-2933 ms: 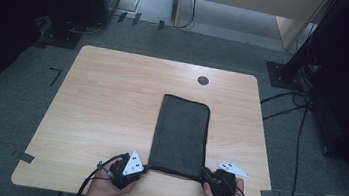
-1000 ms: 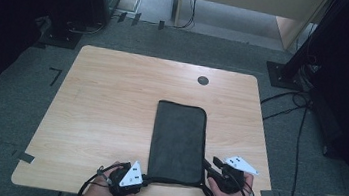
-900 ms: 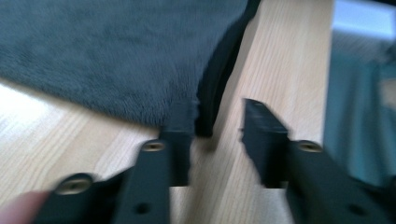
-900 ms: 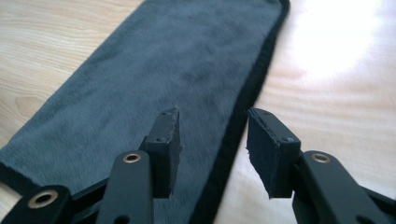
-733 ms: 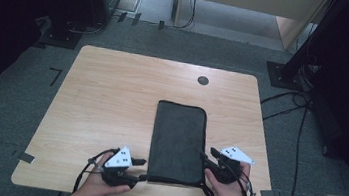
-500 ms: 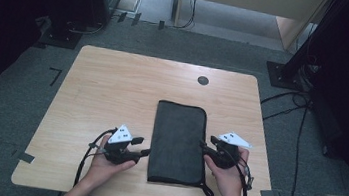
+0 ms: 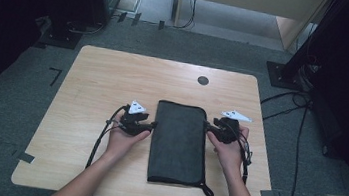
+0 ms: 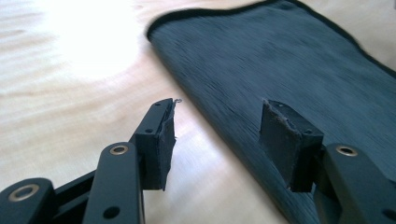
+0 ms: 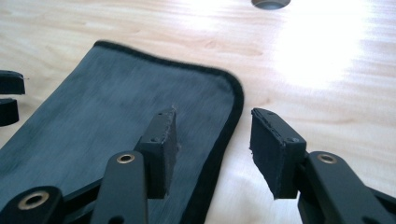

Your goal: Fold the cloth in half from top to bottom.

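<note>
Folded dark grey cloth (image 7: 178, 141) on wooden table (image 7: 98, 83) probably soft, limp, light. Left gripper (image 8: 217, 135), right gripper (image 9: 212, 144) gape empty astride long edges; pinch hems.

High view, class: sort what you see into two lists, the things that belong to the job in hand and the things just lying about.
Belongs to the job:
- folded dark cloth
- left hand-held gripper, jaws open at the cloth's left edge
- right hand-held gripper, jaws open at its right edge

Just lying about:
- wooden table
- round cable hole in the table
- floor cables
</note>
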Tool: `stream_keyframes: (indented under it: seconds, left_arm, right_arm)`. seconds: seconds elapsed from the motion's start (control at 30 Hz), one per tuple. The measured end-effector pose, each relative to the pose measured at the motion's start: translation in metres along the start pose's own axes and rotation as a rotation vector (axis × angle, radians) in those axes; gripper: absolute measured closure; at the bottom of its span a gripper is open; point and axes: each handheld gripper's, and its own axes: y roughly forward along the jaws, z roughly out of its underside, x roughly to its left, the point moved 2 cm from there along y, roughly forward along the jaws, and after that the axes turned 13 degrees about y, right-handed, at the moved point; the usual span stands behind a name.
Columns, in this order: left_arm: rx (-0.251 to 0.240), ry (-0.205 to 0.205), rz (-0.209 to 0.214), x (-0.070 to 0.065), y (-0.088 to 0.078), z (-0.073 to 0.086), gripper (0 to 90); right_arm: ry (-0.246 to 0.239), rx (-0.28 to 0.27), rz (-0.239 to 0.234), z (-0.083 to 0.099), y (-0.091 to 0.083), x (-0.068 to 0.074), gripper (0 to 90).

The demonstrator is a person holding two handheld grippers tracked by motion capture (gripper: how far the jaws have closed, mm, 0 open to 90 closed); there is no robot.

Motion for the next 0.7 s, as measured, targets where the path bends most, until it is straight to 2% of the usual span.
stream_keyframes:
  seconds: [0.07,0.17,0.27,0.37,0.53,0.7]
  left_arm:
    - [0.009,0.009,-0.024,0.004,0.006,-0.005,45.1]
    - [0.020,0.002,-0.034,0.010,0.015,-0.013,45.2]
    - [0.040,0.012,-0.045,0.014,0.023,-0.019,45.2]
    - [0.053,-0.003,-0.063,0.020,0.031,-0.024,45.1]
    - [0.077,-0.032,-0.063,0.028,0.042,-0.030,45.2]
    - [0.092,-0.068,-0.031,0.032,0.051,-0.037,45.1]
  right_arm:
    - [0.005,-0.004,-0.009,-0.005,0.007,-0.002,51.5]
    - [-0.007,0.002,-0.006,-0.011,0.018,-0.004,51.5]
    - [0.003,0.010,0.000,-0.016,0.028,-0.005,52.0]
    - [0.015,0.014,-0.001,-0.020,0.038,-0.007,52.4]
    - [0.044,0.036,-0.008,-0.025,0.052,-0.013,51.4]
    - [0.106,0.045,-0.035,-0.029,0.060,-0.023,50.4]
